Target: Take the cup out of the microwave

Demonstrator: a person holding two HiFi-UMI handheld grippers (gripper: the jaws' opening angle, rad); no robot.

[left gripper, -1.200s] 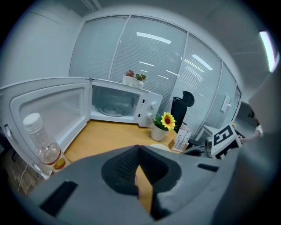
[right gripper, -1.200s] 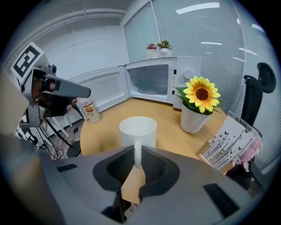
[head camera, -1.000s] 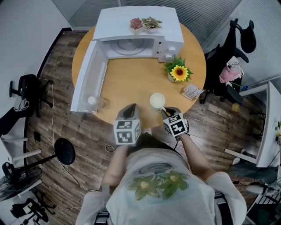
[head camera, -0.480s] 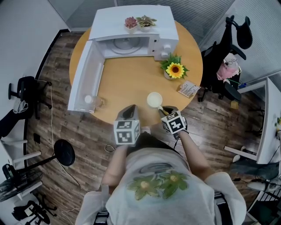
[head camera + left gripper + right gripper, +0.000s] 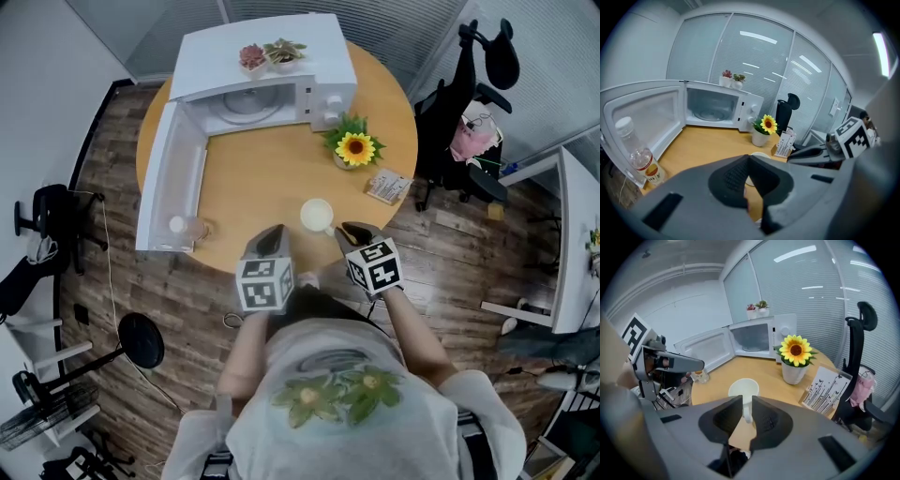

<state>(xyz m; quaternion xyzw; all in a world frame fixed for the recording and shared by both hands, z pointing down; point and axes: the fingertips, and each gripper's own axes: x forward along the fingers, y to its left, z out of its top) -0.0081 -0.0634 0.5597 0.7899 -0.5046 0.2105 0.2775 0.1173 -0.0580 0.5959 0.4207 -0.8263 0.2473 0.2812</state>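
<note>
The white cup (image 5: 317, 215) stands upright on the round wooden desk (image 5: 272, 169), out of the microwave (image 5: 262, 56) and well clear of it, near the desk's edge on the person's side. The microwave sits at the far side of the desk with its door (image 5: 169, 187) swung wide open and its chamber showing only the glass turntable.

The right gripper (image 5: 746, 401) points down at the cup from just beside it. Its jaws have just been opening and now stand a narrow gap apart. In the right gripper view the cup's handle lines up with that gap, just past the tips, with the bowl of the cup beyond it; the pads do not press on the handle, so the cup is released.

The left gripper (image 5: 749, 159) hovers beside the right one, above the desk's near edge. Its jaws are clenched tip to tip with nothing between them, and the cup's rim peeks out just beyond their tips.

A potted sunflower (image 5: 354, 150) and a small card stand (image 5: 387, 187) stand past the cup to the right, and a plastic bottle (image 5: 183, 226) stands by the open door
</note>
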